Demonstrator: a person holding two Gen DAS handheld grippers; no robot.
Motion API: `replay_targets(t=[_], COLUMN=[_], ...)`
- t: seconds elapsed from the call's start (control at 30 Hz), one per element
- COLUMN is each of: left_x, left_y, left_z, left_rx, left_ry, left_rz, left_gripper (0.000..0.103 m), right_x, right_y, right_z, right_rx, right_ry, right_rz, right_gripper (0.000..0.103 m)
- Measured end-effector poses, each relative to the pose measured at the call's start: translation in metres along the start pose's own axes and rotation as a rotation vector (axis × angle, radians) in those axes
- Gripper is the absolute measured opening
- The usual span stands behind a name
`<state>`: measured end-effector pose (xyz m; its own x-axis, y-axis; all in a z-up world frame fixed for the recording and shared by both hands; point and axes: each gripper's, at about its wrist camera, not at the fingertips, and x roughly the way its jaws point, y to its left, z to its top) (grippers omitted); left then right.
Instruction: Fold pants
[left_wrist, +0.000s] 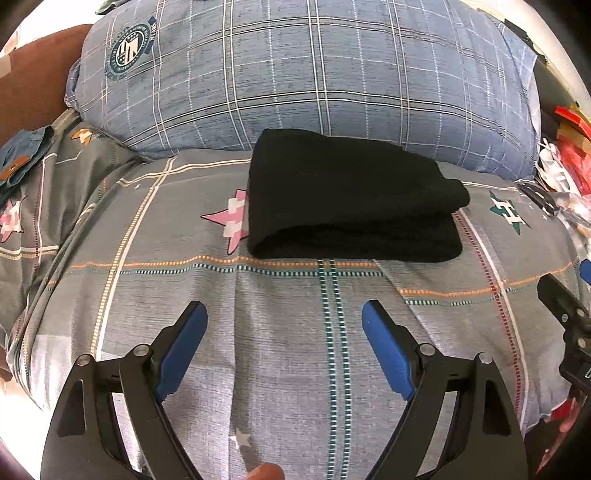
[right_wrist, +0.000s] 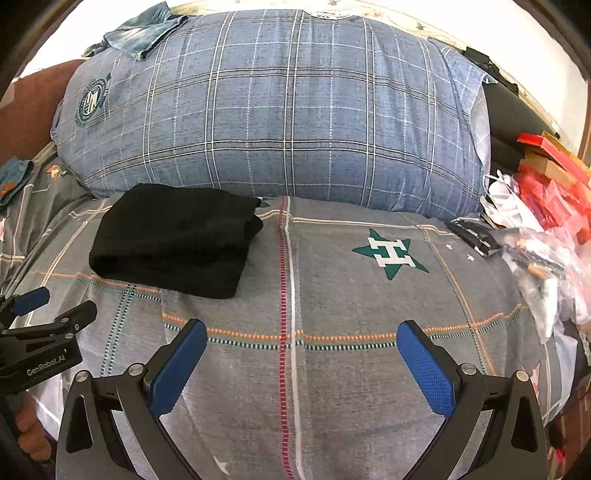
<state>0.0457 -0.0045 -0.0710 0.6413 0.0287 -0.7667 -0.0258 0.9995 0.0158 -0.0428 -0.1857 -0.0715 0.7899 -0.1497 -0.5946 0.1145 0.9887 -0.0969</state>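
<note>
The black pants (left_wrist: 351, 199) lie folded into a compact rectangle on the grey plaid bedspread (left_wrist: 288, 332), just in front of the blue plaid pillow (left_wrist: 295, 81). In the right wrist view the pants (right_wrist: 173, 240) sit at the left. My left gripper (left_wrist: 284, 314) hovers over the bedspread short of the pants, jaws wide apart with nothing between the blue pads. My right gripper (right_wrist: 301, 332) is also open and empty, to the right of the pants. The left gripper (right_wrist: 37, 306) shows at the left edge of the right wrist view.
Denim clothes (left_wrist: 18, 162) lie at the far left, and another denim piece (right_wrist: 144, 33) rests on top of the pillow. Red boxes and plastic bags (right_wrist: 543, 206) crowd the right side of the bed. A brown headboard (left_wrist: 33, 74) stands behind on the left.
</note>
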Motion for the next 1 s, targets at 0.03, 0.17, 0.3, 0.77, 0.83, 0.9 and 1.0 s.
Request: replay_targets(t=[0.03,0.17,0.3,0.77,0.83,0.9,1.0], left_x=[0.0,-0.002,-0.005,-0.006,-0.006,-0.006,-0.005], left_y=[0.0,-0.004,-0.008,-0.012,-0.013,-0.014,-0.015], left_z=[0.0,0.0,0.0,0.001,0.001,0.0,0.0], left_rx=[0.0,0.013,0.025,0.032,0.035,0.037,0.04], left_ry=[0.0,-0.009,-0.013,-0.011,-0.009,-0.007,-0.004], left_rz=[-0.005,-0.012,-0.025,-0.052,-0.054,-0.056,-0.056], left_gripper=[0.087,0.087,0.087,0.087,0.087,0.087,0.087], right_x=[0.0,0.0,0.001,0.003,0.004,0.005,0.005], right_y=[-0.002,-0.007,-0.01,-0.011,-0.011,-0.012,-0.013], right_z=[-0.001,-0.003,-0.004,-0.008,-0.008,-0.008,-0.008], right_rx=[0.003,0.01,0.019,0.027,0.027,0.028,0.031], right_ry=[0.003,0.007,0.013,0.027,0.029,0.032,0.034], right_rz=[-0.001,-0.008,-0.01,-0.008,-0.009,-0.007,-0.008], right_gripper=[0.103,0.103,0.103,0.103,0.103,0.103,0.103])
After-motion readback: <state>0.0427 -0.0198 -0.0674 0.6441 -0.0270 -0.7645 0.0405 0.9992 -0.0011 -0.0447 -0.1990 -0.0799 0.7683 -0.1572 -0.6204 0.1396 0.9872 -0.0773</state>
